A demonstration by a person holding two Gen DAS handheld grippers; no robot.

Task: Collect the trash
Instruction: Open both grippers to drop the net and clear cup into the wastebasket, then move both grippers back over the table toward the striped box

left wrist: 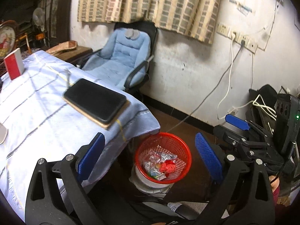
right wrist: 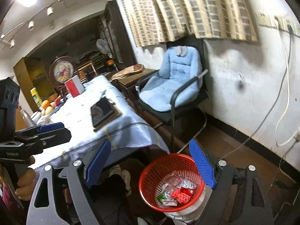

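Table (left wrist: 37, 112): draped in a pale blue striped cloth; no wrapper visible on the stretch in view, far end too cluttered to judge.
Chair (left wrist: 120, 60): blue-cushioned, against the wall, nothing on the seat.
Basket (left wrist: 184, 150): red mesh, on a white tub beside the table corner, below both grippers.
Phone (left wrist: 95, 101): black, on a thin board near the table edge; not trash.
Left gripper (left wrist: 150, 157): fingers spread wide, nothing between them.
Right gripper (right wrist: 150, 163): fingers likewise spread and empty.
Trash (left wrist: 161, 163): crumpled wrappers and red bits inside the basket.
Progress: seemingly near done; remaining work, if any, out of view.
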